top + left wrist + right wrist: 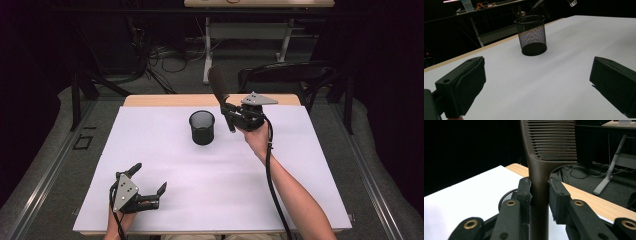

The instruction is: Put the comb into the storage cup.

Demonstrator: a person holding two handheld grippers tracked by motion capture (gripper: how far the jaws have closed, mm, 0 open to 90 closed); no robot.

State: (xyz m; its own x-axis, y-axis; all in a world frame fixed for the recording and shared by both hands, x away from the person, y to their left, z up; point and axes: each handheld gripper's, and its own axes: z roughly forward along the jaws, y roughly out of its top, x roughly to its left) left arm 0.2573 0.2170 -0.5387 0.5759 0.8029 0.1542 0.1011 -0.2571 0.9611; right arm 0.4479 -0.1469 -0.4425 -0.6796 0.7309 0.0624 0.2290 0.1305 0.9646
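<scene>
Grippers: comb may miss the cup

Left gripper (149, 186) idle, jaws wide apart, near tabletop's front-left corner. Mesh pen cup (202, 127) sits mid-rear. Right gripper (231, 111) clamps comb (218, 84) by handle, just right of cup. Risk: handle tip clips rim, tips the light cup.

Dark things on your white desk

Your comb (541, 157) is dark brown with fine ridged teeth; the cup (202, 127) at 12 o'clock is black mesh; the desk (165, 165) is white, edged in pale wood.
</scene>
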